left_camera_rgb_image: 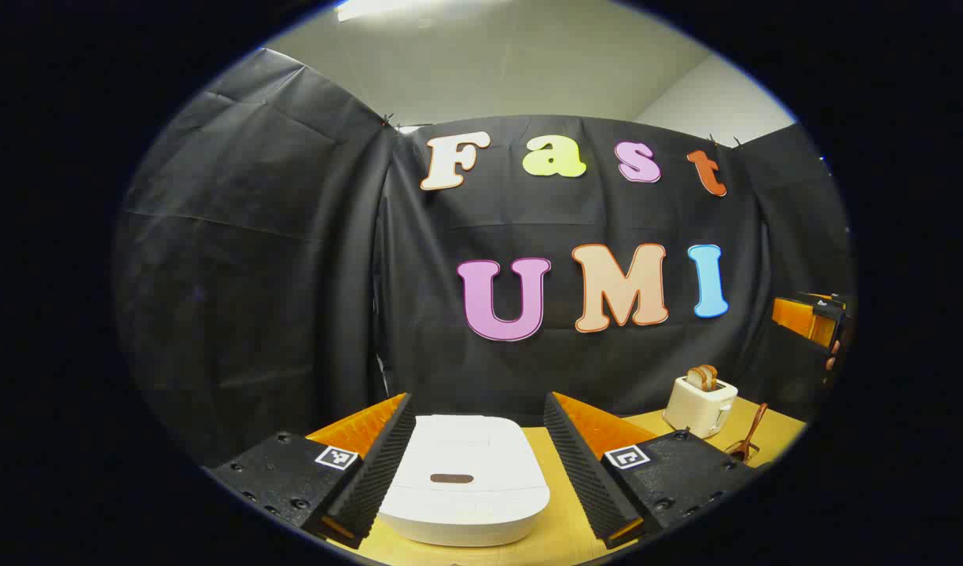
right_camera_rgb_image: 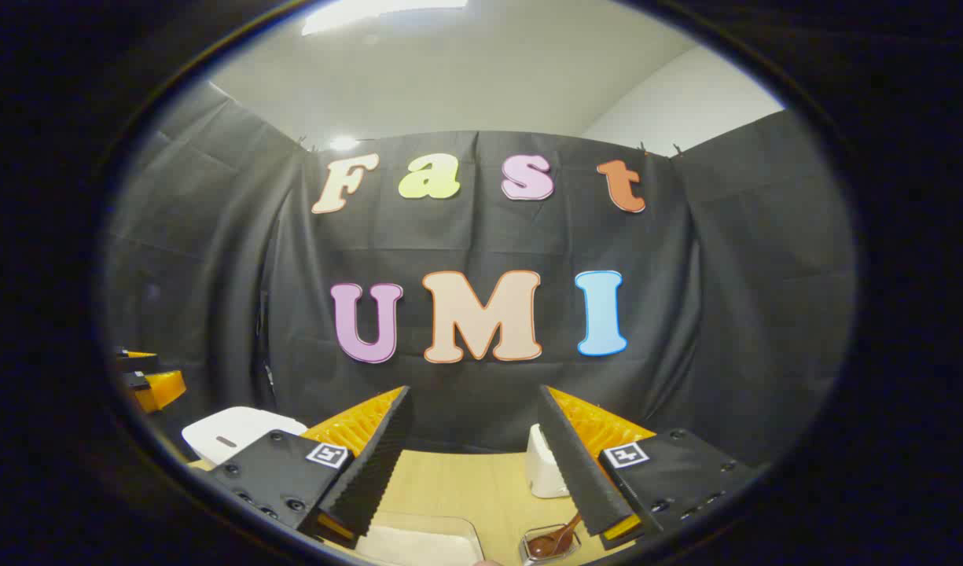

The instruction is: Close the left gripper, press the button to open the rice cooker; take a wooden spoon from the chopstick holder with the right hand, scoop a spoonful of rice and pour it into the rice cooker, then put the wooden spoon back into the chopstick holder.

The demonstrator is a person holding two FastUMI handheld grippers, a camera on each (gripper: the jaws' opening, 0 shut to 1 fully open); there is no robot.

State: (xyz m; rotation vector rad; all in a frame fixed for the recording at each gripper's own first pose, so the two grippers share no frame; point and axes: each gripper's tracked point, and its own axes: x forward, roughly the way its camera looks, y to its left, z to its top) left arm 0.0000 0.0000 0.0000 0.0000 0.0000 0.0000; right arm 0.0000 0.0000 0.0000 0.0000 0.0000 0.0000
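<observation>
The white rice cooker point(left_camera_rgb_image: 465, 479) sits lid down on the wooden table point(left_camera_rgb_image: 564, 523), with its dark oblong button point(left_camera_rgb_image: 451, 478) facing me. My left gripper point(left_camera_rgb_image: 478, 399) stands open, its fingers either side of the cooker and above it. Far right, a wooden spoon point(left_camera_rgb_image: 754, 428) leans in the small chopstick holder point(left_camera_rgb_image: 740, 450). In the right gripper view my right gripper point(right_camera_rgb_image: 473, 393) is open and holds nothing. Below it are a clear box of white rice point(right_camera_rgb_image: 426, 544) and the holder with the spoon point(right_camera_rgb_image: 556, 538). The cooker point(right_camera_rgb_image: 233, 431) lies to its left.
A cream toaster point(left_camera_rgb_image: 700, 405) with bread slices in it stands at the back right, and shows again behind my right finger point(right_camera_rgb_image: 544, 472). The other gripper's body shows at the right edge point(left_camera_rgb_image: 811, 314) and at the left edge point(right_camera_rgb_image: 152, 385). Black cloth walls close the booth.
</observation>
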